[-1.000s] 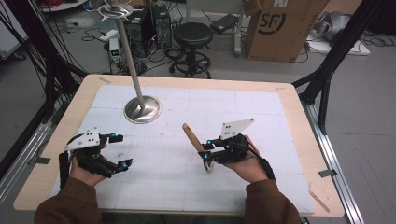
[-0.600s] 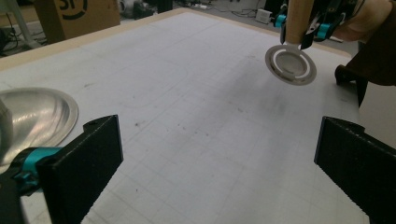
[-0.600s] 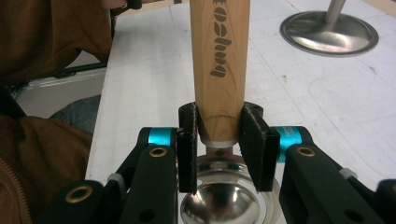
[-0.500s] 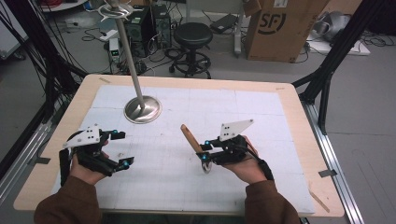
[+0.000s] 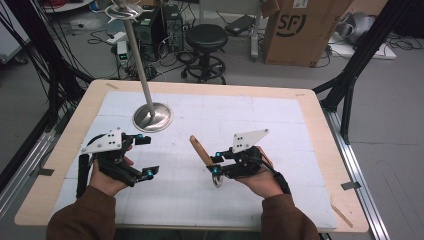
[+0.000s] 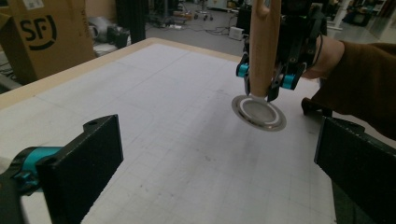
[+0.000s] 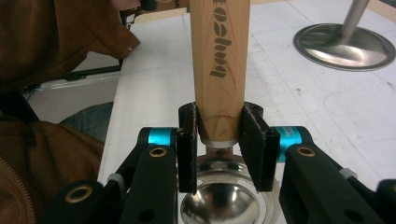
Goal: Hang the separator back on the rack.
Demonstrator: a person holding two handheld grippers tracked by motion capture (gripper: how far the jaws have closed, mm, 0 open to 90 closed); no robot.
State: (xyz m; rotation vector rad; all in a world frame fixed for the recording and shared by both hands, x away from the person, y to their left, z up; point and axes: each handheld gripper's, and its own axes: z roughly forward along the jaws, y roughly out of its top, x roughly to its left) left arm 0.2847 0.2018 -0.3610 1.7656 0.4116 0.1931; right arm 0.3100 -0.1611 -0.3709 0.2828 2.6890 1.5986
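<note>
right gripper (image 5: 216, 165): clamped on the wooden handle of a steel strainer (image 5: 202, 152), centre of the high view | axis: handle tilted up toward upper left, bowl down at the mat | left gripper (image 5: 145, 156): jaws wide, empty, left of it, nearer the metal stand (image 5: 152, 116)

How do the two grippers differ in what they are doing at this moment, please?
The left gripper stands open with nothing between its jaws; the right gripper is shut on a ladle by its wooden handle. The left points across bare mat, the right holds the ladle upright. Both are black with blue fittings.
</note>
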